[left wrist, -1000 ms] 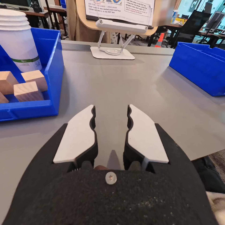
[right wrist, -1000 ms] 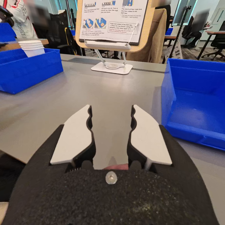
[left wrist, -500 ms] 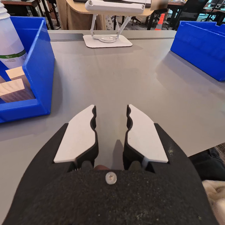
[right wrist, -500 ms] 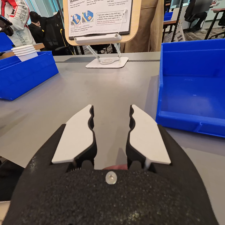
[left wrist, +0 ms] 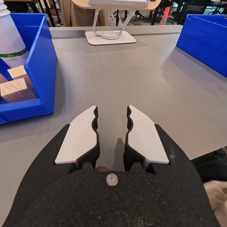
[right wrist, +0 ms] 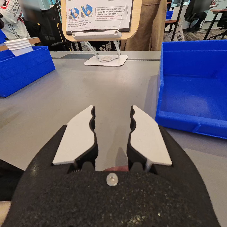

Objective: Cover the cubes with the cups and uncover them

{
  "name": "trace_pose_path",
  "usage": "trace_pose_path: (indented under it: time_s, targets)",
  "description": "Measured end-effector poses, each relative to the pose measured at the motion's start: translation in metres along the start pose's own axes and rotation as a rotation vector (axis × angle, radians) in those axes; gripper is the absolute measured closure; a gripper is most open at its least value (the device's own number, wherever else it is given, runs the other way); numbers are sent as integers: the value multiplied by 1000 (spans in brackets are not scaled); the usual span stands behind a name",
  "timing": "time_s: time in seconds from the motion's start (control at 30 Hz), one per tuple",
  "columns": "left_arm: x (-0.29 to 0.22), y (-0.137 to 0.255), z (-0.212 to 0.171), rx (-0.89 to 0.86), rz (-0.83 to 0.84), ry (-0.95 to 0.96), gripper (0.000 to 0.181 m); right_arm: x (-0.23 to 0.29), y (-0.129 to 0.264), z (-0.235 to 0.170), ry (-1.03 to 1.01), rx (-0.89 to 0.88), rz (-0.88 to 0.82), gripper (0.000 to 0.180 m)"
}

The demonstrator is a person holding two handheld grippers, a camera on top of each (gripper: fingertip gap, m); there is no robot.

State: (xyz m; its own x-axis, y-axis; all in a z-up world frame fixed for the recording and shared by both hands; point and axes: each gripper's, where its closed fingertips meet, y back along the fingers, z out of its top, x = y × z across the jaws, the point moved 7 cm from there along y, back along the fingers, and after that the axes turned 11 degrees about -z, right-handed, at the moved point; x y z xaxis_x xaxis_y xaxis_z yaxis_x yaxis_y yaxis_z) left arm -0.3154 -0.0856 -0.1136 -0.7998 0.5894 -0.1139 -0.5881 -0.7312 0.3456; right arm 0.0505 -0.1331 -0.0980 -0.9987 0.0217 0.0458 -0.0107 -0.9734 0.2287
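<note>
Hovering over grey worktop [left wrist: 122, 76], left gripper [left wrist: 112, 108] and right gripper [right wrist: 112, 108] both parted, empty. Cup stack [left wrist: 9, 40] and cubes [left wrist: 13, 86] in left blue bin [left wrist: 40, 68], forward-left of left gripper, the nearer one.

The left tool [left wrist: 112, 108] and right tool [right wrist: 112, 108] look alike: two white, wavy-edged fingers [left wrist: 79, 135] lined with black on their inner edges, set in a rough black body fastened by one silver screw [right wrist: 112, 180].
</note>
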Motion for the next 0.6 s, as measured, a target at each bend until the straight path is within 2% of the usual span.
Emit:
trace_pose_path:
  time_s: [0.4,0.5,0.57,0.6]
  targets:
    - [-2,1,1,25,-17,10,136,-1,-1,-1,-18,17,4,128]
    - [3,22,24,117,-74,-53,135,1,0,-1,-31,17,16,129]
    - [28,48,54,114,-67,-61,138,3,-1,-2,-24,21,19,129]
    - [41,59,68,161,-120,-52,139,3,-2,-3,-20,26,19,129]
